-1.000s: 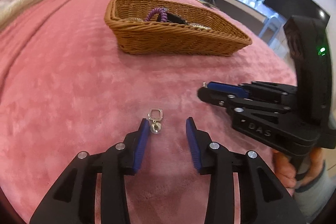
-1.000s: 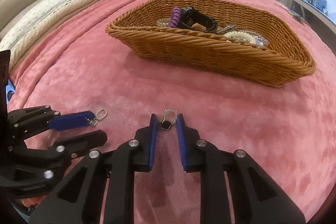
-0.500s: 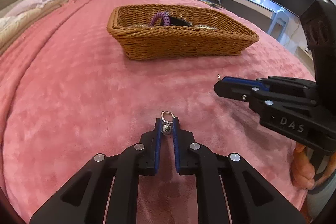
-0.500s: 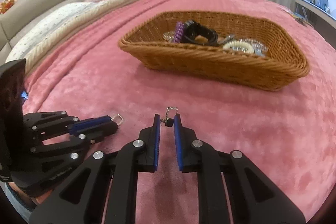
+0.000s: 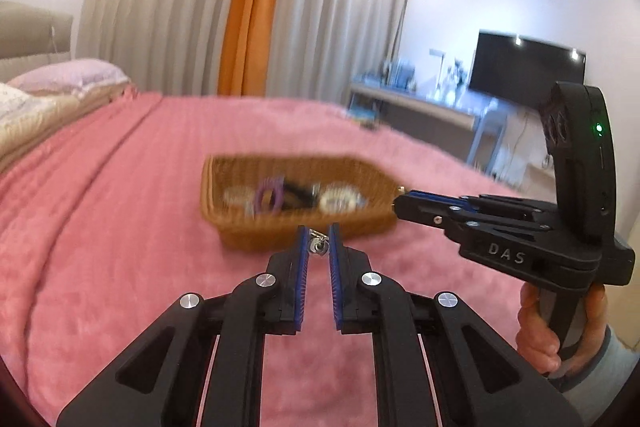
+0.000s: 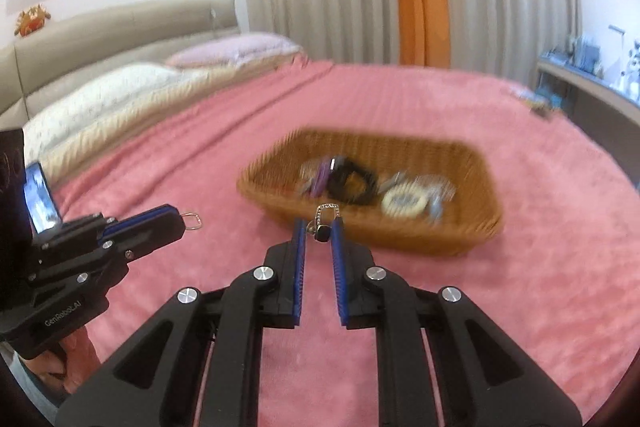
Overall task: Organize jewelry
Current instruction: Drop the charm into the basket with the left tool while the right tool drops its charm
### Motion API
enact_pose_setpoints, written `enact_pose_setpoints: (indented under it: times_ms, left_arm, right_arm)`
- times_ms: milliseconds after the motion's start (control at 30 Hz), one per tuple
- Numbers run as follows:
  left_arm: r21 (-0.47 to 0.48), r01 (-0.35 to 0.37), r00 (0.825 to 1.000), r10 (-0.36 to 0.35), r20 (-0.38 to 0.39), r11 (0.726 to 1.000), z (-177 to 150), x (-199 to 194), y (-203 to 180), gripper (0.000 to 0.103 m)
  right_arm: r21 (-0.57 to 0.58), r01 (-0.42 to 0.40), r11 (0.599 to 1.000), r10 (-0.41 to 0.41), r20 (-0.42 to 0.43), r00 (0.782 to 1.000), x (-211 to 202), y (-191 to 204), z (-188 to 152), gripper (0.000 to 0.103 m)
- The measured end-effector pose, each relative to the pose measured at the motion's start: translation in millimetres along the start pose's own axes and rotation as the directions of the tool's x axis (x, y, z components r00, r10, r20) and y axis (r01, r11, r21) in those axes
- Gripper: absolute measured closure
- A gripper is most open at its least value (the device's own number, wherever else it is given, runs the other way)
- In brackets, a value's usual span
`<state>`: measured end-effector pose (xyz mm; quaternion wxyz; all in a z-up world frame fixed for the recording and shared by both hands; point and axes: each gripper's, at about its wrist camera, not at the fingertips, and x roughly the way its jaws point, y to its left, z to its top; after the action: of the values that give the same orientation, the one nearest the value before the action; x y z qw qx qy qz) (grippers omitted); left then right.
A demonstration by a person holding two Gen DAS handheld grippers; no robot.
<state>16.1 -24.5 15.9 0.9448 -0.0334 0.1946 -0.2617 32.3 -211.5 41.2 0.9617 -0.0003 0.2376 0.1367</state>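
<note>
My left gripper (image 5: 319, 241) is shut on a small silver earring (image 5: 318, 246), held above the pink blanket short of the wicker basket (image 5: 240, 231). My right gripper (image 6: 320, 233) is shut on a silver earring with a black stone (image 6: 323, 233), also lifted in front of the basket (image 6: 460, 239). The basket holds a purple hair tie (image 6: 322, 177), a black band (image 6: 352, 183), a white ring-shaped piece (image 6: 402, 203) and other small jewelry. Each gripper shows in the other's view: the right one (image 5: 400, 201), the left one (image 6: 188, 221) with the earring's loop (image 6: 193, 220) sticking out.
A pink blanket (image 6: 540, 307) covers the bed. Pillows (image 6: 120, 83) and a headboard lie at the far left. Curtains hang behind. A desk (image 5: 420, 103) and a TV (image 5: 526, 65) stand at the right past the bed edge.
Both grippers have lifted off the blanket with their earrings and tilted up toward the basket. A second ago the left one was still open around its earring.
</note>
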Motion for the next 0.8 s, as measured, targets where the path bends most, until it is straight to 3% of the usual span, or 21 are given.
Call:
enact_pose_setpoints:
  times_ms: [133,300,500,700,800]
  left_arm:
    - [0.004,-0.018,0.998,0.018,0.06,1.0,36,2,-5,0.095]
    - [0.002,-0.037,0.996,0.037,0.08,0.999,82,38,-3,0.095]
    - [-0.007,-0.095,0.995,0.095,0.017,0.995,99,108,14,0.095]
    - [-0.066,-0.113,0.992,0.108,-0.07,0.991,77,166,45,0.095]
    - [-0.038,-0.136,0.984,0.131,-0.121,0.99,62,184,50,0.095]
  right_arm:
    - [-0.019,0.045,0.999,-0.044,0.06,0.997,-15,-8,38,0.092]
    - [0.012,0.06,0.998,-0.061,0.082,0.995,2,-28,80,0.092]
    - [0.082,0.068,0.994,-0.065,-0.033,0.997,76,-68,104,0.092]
    - [0.131,0.096,0.987,-0.071,-0.181,0.981,148,-100,89,0.092]
    - [0.142,0.107,0.984,-0.07,-0.241,0.968,171,-107,78,0.092]
